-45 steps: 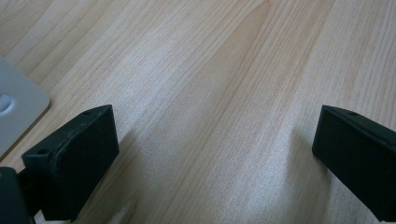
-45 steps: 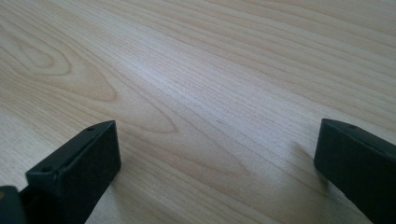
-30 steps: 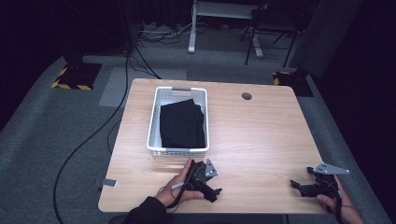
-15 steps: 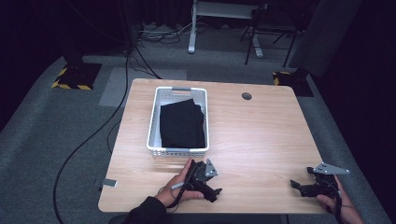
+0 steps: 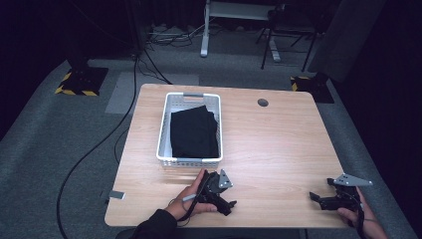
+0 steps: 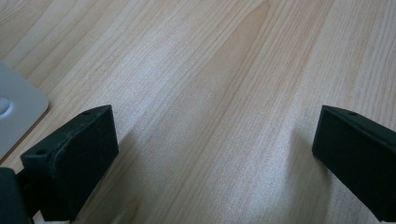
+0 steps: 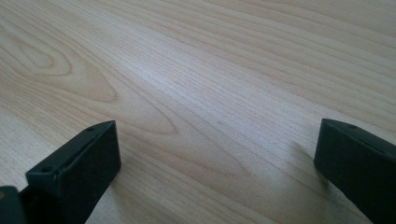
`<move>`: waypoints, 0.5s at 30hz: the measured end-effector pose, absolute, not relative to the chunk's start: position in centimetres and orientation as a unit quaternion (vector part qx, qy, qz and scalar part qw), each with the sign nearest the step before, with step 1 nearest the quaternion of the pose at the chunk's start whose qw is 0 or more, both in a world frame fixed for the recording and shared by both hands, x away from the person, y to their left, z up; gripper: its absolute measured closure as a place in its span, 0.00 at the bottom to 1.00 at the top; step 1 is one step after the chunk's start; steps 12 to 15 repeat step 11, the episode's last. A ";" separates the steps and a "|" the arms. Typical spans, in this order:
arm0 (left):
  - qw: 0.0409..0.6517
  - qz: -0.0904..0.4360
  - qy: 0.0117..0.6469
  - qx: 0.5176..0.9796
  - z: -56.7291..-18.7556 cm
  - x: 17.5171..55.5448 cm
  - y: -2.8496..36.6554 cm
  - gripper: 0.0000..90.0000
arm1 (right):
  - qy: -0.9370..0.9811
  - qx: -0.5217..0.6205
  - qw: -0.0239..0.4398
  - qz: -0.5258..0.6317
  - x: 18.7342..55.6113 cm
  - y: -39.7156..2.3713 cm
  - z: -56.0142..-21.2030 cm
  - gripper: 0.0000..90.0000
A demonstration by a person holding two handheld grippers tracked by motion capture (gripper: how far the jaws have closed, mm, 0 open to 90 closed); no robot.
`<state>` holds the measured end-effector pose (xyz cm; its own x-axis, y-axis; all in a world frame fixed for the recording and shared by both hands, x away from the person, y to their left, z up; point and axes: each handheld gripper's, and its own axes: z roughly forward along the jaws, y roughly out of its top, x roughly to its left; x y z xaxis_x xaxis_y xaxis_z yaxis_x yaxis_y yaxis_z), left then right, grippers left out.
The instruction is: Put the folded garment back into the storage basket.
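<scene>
Black cloth lies in the basket beyond both gaping hand-held grippers.

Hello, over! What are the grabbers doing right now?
Left gripper open, low over table. Right gripper open, same. Black cloth folded in white basket. Nothing between fingers.

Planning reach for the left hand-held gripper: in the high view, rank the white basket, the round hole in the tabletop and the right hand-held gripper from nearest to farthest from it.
1. White basket, just beyond the left hand-held gripper.
2. Right hand-held gripper, along the near edge to the right.
3. Round hole, at the far edge, right of the basket.
</scene>
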<state>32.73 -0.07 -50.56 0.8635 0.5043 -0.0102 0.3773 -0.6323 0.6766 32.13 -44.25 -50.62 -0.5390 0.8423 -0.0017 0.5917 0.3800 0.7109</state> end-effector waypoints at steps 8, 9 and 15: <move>0.353 0.090 0.244 0.899 -50.6 32.8 -0.1 0.00 | 0.810 0.442 0.185 0.338 32.1 -44.3 -50.6 0.01; 0.353 0.090 0.244 0.899 -50.6 32.8 -0.1 0.00 | 0.810 0.442 0.185 0.338 32.1 -44.3 -50.6 0.01; 0.353 0.090 0.244 0.899 -50.6 32.8 -0.1 0.00 | 0.810 0.442 0.185 0.338 32.2 -44.3 -50.6 0.01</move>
